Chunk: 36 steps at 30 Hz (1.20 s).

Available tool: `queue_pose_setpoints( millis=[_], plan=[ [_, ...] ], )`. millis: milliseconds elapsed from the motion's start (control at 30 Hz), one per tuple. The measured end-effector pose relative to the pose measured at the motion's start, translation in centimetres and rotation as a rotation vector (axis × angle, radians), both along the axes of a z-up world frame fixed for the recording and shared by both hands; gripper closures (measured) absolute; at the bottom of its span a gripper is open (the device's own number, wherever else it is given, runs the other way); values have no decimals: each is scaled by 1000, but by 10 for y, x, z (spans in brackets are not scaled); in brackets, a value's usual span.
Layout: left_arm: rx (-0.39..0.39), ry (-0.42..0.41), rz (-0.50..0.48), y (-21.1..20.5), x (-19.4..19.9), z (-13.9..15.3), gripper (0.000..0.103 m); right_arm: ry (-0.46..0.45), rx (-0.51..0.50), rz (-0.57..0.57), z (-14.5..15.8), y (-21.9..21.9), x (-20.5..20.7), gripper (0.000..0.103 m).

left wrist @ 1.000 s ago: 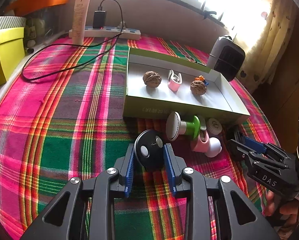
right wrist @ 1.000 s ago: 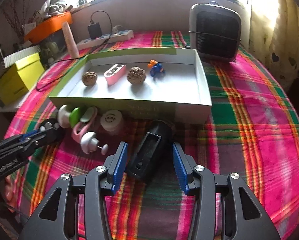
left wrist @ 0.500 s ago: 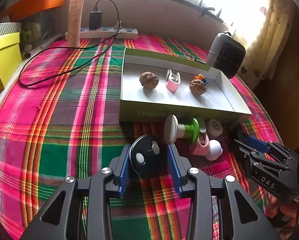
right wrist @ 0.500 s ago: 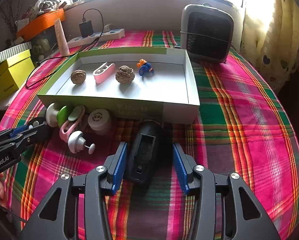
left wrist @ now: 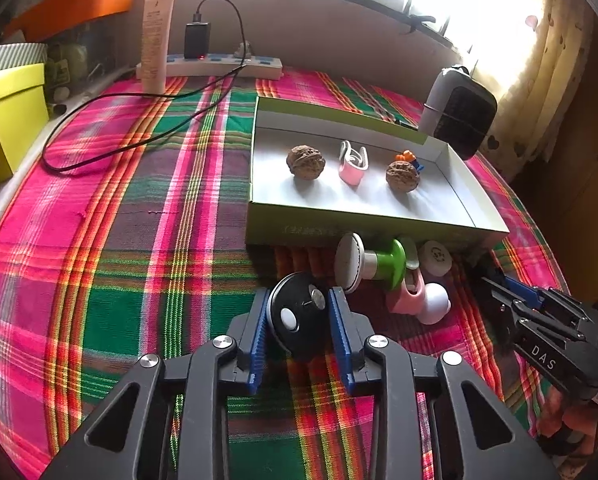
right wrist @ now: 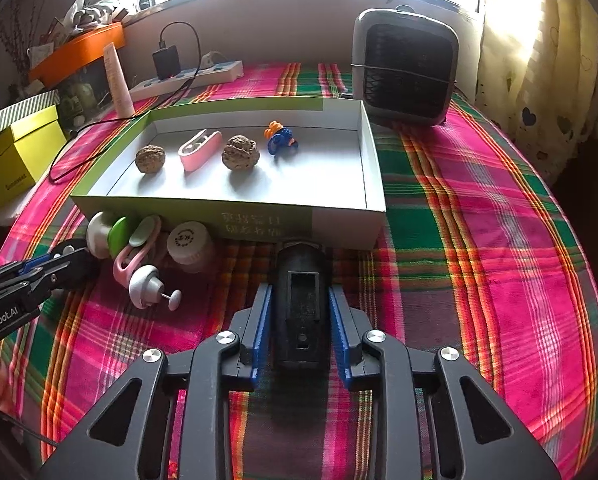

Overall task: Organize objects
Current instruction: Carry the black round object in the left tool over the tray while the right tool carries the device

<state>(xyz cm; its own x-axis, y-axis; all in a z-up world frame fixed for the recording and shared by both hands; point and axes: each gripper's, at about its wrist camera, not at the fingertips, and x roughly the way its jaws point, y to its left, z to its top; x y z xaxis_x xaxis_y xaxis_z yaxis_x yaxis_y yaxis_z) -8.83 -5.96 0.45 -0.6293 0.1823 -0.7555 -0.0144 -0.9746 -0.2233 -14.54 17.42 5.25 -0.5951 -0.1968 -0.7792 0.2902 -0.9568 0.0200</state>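
Black disc [left wrist: 299,316], black block [right wrist: 302,304]

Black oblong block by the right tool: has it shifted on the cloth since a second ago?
No. The black oblong block still ends just short of the box's front wall; only the right tool has been closing onto its sides.

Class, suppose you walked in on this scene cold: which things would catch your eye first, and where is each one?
First, the bright pink, green and orange plaid tablecloth covering the whole table. Next, the shallow white box at its centre, holding two walnuts, a pink clip and a small blue and orange toy in a row. Nearest, the left gripper has just closed on a black disc and the right gripper on a black block.
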Motion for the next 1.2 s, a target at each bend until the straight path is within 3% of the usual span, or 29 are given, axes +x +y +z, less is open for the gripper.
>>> queue_pose_setpoints(
  millis=[1200],
  plan=[
    [-15,45,7,3,10,21,78,6,-48,66,12,-1,5,75]
  ],
)
